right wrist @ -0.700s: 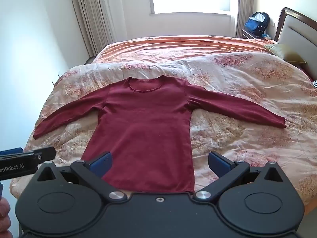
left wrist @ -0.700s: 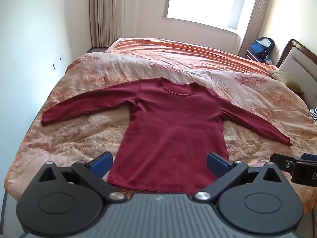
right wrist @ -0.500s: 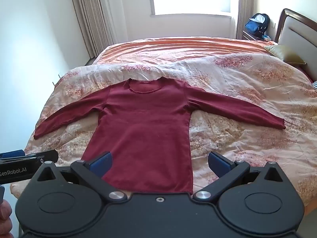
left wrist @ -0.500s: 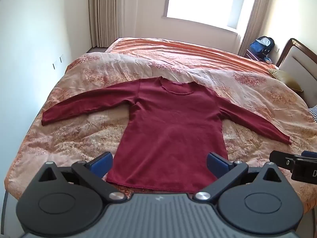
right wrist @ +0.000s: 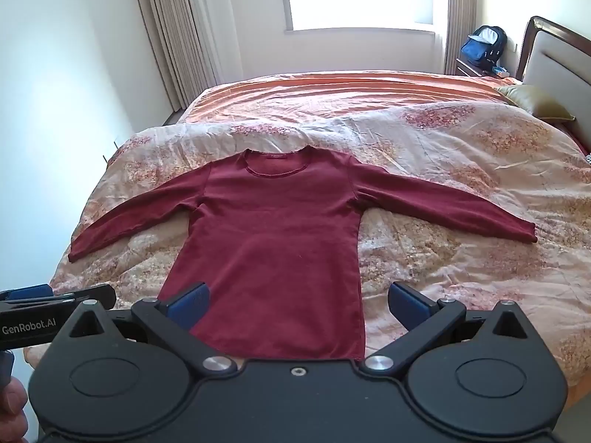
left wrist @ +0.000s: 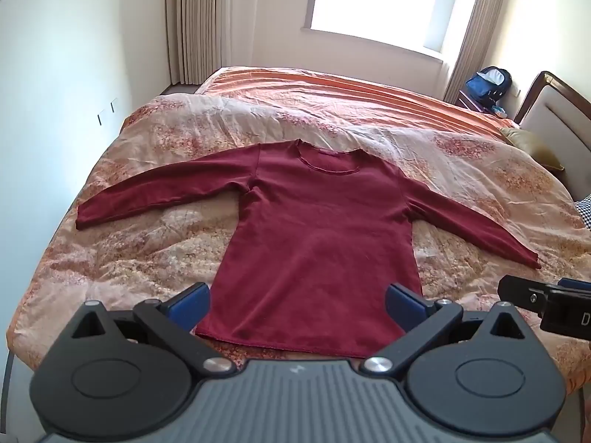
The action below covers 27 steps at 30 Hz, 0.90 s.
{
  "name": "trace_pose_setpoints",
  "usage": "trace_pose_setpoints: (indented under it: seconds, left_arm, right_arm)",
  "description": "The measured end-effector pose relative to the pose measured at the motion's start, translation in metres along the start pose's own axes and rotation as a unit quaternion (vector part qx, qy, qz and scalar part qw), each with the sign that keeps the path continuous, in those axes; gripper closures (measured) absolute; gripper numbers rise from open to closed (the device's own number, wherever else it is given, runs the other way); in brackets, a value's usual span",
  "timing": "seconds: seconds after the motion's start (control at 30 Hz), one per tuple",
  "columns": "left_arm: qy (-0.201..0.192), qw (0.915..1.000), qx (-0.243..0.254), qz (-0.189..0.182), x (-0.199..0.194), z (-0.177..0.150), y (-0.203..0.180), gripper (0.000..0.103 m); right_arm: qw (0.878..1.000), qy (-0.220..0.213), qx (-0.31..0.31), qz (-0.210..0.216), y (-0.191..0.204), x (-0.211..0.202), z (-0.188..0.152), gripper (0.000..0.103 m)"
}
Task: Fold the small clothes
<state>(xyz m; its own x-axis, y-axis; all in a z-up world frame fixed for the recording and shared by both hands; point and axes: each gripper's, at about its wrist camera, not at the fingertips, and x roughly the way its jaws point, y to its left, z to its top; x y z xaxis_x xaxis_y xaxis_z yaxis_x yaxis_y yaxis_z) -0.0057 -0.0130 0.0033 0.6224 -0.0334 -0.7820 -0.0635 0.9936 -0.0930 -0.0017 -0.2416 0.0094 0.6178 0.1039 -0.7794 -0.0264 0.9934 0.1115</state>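
Both grippers are hanging spread and empty short of the red shirt (left wrist: 317, 243), which is lying flat on the bed (left wrist: 140, 258), collar away from you. Your left gripper (left wrist: 297, 304) is straddling its hem, the right gripper (right wrist: 299, 304) nearer its right corner. Since earlier, you're drifting back slightly.

Each gripper is built of matte black plastic: two round discs with shallow circular recesses, triangular cut-outs above them, and angled link arms pinned by silver screws. Blue pads are fitted on the fingers (left wrist: 190, 304). The left gripper (left wrist: 297, 304) is topped by a ribbed grey plate, the right gripper (right wrist: 299, 304) by a smooth black one. White "GenRobot.AI" lettering is printed on the left gripper's side.
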Motion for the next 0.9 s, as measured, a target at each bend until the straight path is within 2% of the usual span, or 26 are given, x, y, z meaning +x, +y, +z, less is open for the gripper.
trace_pose_setpoints:
  seconds: [0.9]
  left_arm:
    - [0.005, 0.9999, -0.001, -0.009, 0.011, 0.000, -0.001, 0.000]
  right_arm:
    - [1.000, 0.003, 0.003, -0.001, 0.000, 0.003, 0.001, 0.000]
